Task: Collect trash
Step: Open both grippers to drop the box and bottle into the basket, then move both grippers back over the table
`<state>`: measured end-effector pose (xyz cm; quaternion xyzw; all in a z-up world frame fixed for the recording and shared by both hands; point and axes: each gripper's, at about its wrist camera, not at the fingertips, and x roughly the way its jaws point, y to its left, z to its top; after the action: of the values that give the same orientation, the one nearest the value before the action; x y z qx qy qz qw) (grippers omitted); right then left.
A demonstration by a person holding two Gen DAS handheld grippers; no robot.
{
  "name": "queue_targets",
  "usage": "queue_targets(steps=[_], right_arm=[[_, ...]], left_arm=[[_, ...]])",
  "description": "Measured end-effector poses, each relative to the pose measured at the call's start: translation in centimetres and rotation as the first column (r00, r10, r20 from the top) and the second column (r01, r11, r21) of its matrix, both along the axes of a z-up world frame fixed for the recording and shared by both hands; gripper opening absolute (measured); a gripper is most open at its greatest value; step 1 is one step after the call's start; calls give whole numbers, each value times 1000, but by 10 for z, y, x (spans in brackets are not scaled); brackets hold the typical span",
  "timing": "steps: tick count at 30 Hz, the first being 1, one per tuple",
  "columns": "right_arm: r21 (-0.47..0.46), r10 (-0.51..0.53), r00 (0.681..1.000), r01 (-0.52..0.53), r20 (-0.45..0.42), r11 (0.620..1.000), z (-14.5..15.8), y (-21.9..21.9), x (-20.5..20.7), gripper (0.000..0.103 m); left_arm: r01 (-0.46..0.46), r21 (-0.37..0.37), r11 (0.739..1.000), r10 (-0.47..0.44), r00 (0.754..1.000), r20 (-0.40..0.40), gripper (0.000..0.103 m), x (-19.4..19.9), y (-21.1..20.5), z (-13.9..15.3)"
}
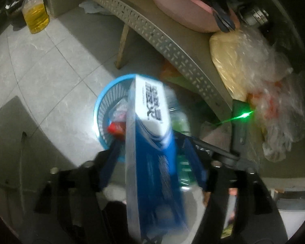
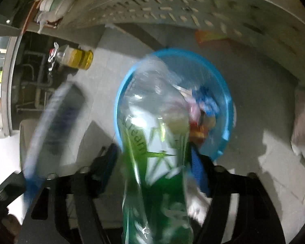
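1. Left gripper [image 1: 151, 145] points down over the basket [image 1: 100, 109], jaws apart; the box [image 1: 150, 109] sits loose between them, seemingly clear of both pads.
2. Right gripper [image 2: 154, 152] likewise stands apart around the bottle [image 2: 152, 105], above the same basket.
3. Step in hand, I judge: dropping both pieces in.
4. Next: let both fall clear, then lift away.

Glossy cardboard box [image 1: 150, 122]; clear, shiny plastic bottle [image 2: 156, 142] with green label; slatted blue plastic basket [image 2: 223, 93]; smooth pale floor tiles [image 1: 40, 65]; perforated matt counter [image 1: 152, 30] edge.
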<state>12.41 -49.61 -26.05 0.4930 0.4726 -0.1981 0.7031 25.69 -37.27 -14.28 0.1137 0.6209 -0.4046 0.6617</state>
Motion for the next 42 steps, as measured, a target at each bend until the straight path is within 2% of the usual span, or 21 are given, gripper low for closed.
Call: queue_targets(steps=[3,5,8,13,17,25,27,31,35,37,42], right_arm=[[-63,-3,999,-1,-50,998,-10,3,5,77],[-88,-18,998,13,-52,996,-13,9,0,77],[-125,-13,999,8,-37,992,-6,19,-14,77],[-223,-15,999,4,-48,975,16,39,-40,77],[-260,-16,999,5,-40,966,38,51,-67,77],[-335,62,998,-70,-32,940,84,87,-90,77],[-366,114,993,-116,-26,923,103,101,-88,77],[-418,210,977,-181,23,890,143,124,-88,83],[-474,296,951,-224,84,852,184,145,-82,88],[-488,334,937,-245,103,838,198,155,-77,88],[-504,437,885,-308,159,807,231,188,-57,88]], left_arm=[[-25,1,1000,25,1000,11,66,3,-1,-3],[-42,-5,999,42,999,-1,66,2,5,-2],[-37,-14,999,38,999,36,66,1,16,10],[-72,-48,996,76,993,92,66,2,40,35],[-103,-71,992,112,984,135,66,1,65,59],[-110,-134,985,136,970,203,70,-30,125,106],[-104,-152,983,136,967,217,72,-43,149,117],[-105,-183,977,146,962,229,76,-62,196,130],[-144,-201,969,192,950,246,78,-72,250,142],[-174,-212,962,227,939,258,80,-76,276,147],[-296,-255,920,364,887,283,83,-83,353,161]])
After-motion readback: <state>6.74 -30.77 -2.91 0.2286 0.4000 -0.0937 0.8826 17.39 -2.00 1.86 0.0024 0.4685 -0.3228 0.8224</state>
